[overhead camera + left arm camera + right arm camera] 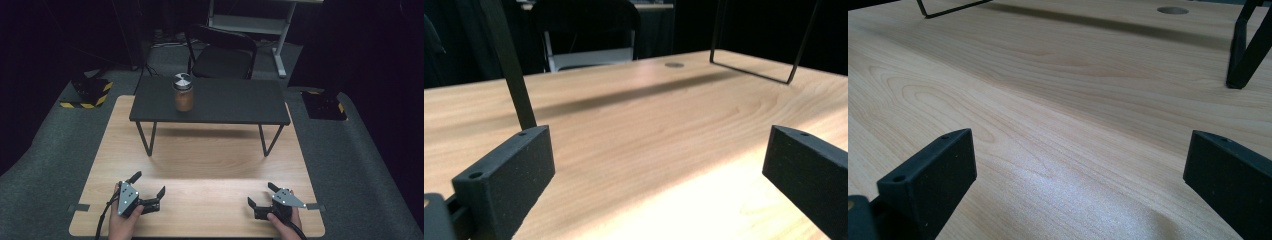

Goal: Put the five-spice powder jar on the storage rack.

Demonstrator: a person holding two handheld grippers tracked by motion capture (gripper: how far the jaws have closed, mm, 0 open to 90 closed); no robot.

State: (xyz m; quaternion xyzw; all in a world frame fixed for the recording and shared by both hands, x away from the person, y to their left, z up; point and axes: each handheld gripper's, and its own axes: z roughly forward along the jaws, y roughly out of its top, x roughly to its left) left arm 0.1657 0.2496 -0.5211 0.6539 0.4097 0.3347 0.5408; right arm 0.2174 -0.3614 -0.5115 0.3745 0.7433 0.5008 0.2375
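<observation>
A glass jar (183, 93) with a silver lid and brown contents stands on the left part of a small black raised table (235, 102). Far from it, near the wooden table's front edge, a hand holds my left gripper (148, 184) open, low over the wood, with nothing between its jaws. My right gripper (261, 194) rests open at the front right, also held by a hand and empty. In the left gripper view the jaws stand wide apart over bare wood (649, 150). The right gripper view has the same wide gap over the wood (1073, 150).
The black table's thin wire legs (148, 140) stand on the wooden table (200, 165). A black chair (222, 52) sits behind it. Yellow-and-black striped blocks (90, 92) lie on the grey floor at both sides. Small tape marks (79, 207) sit at the table's front corners.
</observation>
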